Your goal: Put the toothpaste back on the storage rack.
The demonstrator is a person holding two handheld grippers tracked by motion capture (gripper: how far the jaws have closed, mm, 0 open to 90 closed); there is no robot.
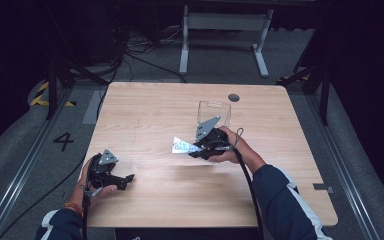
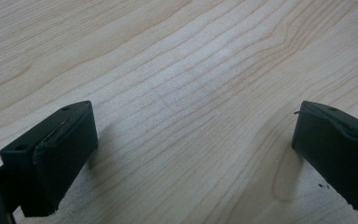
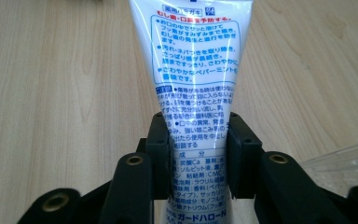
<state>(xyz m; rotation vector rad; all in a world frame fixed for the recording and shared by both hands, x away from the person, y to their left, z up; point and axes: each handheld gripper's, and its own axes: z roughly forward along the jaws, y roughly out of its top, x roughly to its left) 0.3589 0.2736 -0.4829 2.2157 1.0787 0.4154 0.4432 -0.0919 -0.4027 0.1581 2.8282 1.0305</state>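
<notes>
Dark studio room, cables on the grey floor, and a pale wooden table (image 1: 145,105) in the middle with a clear plastic box (image 1: 214,113) standing toward the far side. The thing being worked is a white toothpaste tube (image 3: 196,70) covered in blue print. The right gripper (image 3: 199,154) has its jaws clamped on the tube from both sides, roughly at the narrower stretch, with the wider part sticking out ahead of the jaws over the wood. In the high view the tube (image 1: 183,145) pokes out to the left of that gripper (image 1: 200,148), just in front of the box.

My guess on handling: light, soft, squishy plastic, a bit slick, so it'll dent and could slide if squeezed on the fat part. Holding it across the flat sides like this looks sensible, firm but not crushing.

The left gripper (image 2: 191,154) sits near the table's front left with jaws wide apart, nothing between them, well away from the tube.
</notes>
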